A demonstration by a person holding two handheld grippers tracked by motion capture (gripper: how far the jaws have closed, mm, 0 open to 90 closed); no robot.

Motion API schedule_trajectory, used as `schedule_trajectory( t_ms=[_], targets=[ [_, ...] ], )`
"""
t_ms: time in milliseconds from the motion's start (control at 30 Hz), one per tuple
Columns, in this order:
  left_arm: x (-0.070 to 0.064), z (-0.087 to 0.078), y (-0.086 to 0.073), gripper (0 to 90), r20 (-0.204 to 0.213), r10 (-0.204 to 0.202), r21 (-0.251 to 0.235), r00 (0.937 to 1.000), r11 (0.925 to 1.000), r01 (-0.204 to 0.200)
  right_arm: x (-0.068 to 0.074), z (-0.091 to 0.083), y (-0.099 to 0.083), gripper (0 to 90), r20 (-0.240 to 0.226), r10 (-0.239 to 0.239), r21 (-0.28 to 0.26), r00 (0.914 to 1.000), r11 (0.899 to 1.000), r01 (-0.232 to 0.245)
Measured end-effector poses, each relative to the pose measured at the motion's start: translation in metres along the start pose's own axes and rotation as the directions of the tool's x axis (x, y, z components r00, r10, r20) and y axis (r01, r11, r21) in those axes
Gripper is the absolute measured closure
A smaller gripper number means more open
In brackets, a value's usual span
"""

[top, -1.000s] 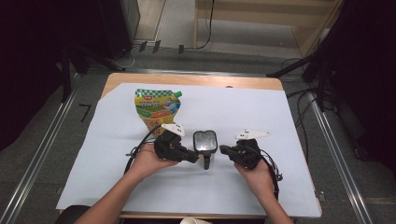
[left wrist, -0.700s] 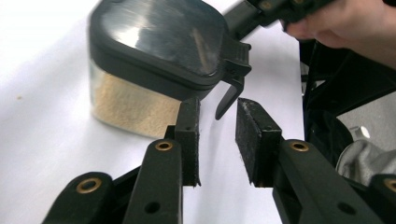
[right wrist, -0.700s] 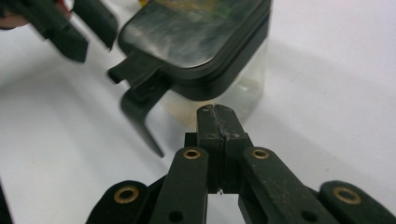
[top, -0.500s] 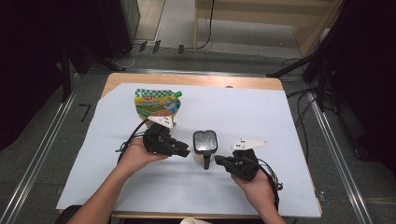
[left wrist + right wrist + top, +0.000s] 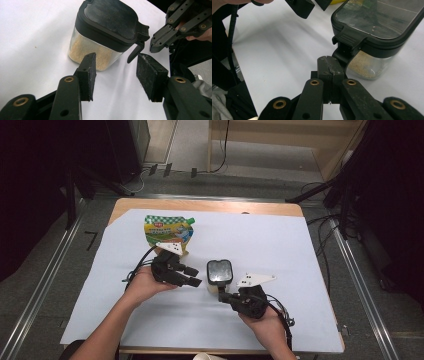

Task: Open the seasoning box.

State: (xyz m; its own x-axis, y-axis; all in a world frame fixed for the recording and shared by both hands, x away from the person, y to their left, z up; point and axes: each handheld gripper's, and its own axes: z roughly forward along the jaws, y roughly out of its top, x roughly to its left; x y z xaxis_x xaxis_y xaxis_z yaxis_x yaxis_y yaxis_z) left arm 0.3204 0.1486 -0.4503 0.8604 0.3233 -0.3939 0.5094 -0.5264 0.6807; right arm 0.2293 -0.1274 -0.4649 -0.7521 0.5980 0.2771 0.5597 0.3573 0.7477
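1. The left gripper [image 5: 113,72] was held open, with a clear gap between its two pads; nothing was gripped or touched by it.
2. The jar [image 5: 105,35], a clear container with a black lid and pale grains inside, was seen just ahead of the left gripper's tips, standing upright on the white sheet [image 5: 280,245] and slightly apart from them.
3. The right gripper [image 5: 329,66] was closed, its pads pressed together with no gap. Its tips were placed right under the black latch [image 5: 348,42] that hangs from the lid's edge; whether the latch's lower end was pinched or merely touched could not be told.
4. In the high view, the jar [image 5: 219,275] was found between the two grippers, with the left gripper [image 5: 192,276] to one side and the right gripper [image 5: 223,295] just beside its near edge.
5. A green and yellow pouch [image 5: 167,231] was seen lying beyond the left gripper, partly covered by that gripper's plate; its print could not be read.
6. The jar's far side was cut off in the right gripper view.
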Motion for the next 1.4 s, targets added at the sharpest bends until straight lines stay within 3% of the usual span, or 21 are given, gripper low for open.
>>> schedule_trajectory(
  t_ms=[400,800,1400],
  targets=[
    [-0.002,-0.001,0.001,47.9,-0.017,0.026,-0.003,0.9995,0.9997,-0.026,0.005,0.02,0.0,90.0,0.016,-0.011,0.016,0.9998,1.0,0.011],
    [-0.001,0.001,0.001,44.8,-0.03,0.028,0.0,0.9992,0.9996,-0.028,0.0,0.015,-0.002,90.0,0.034,-0.024,0.029,0.9991,0.999,0.023],
    [-0.004,0.005,0.003,44.2,-0.049,0.029,0.001,0.9984,0.9996,-0.029,-0.036,-0.008,-0.007,90.0,0.118,0.024,0.029,0.9927,0.999,-0.027]
  ],
)
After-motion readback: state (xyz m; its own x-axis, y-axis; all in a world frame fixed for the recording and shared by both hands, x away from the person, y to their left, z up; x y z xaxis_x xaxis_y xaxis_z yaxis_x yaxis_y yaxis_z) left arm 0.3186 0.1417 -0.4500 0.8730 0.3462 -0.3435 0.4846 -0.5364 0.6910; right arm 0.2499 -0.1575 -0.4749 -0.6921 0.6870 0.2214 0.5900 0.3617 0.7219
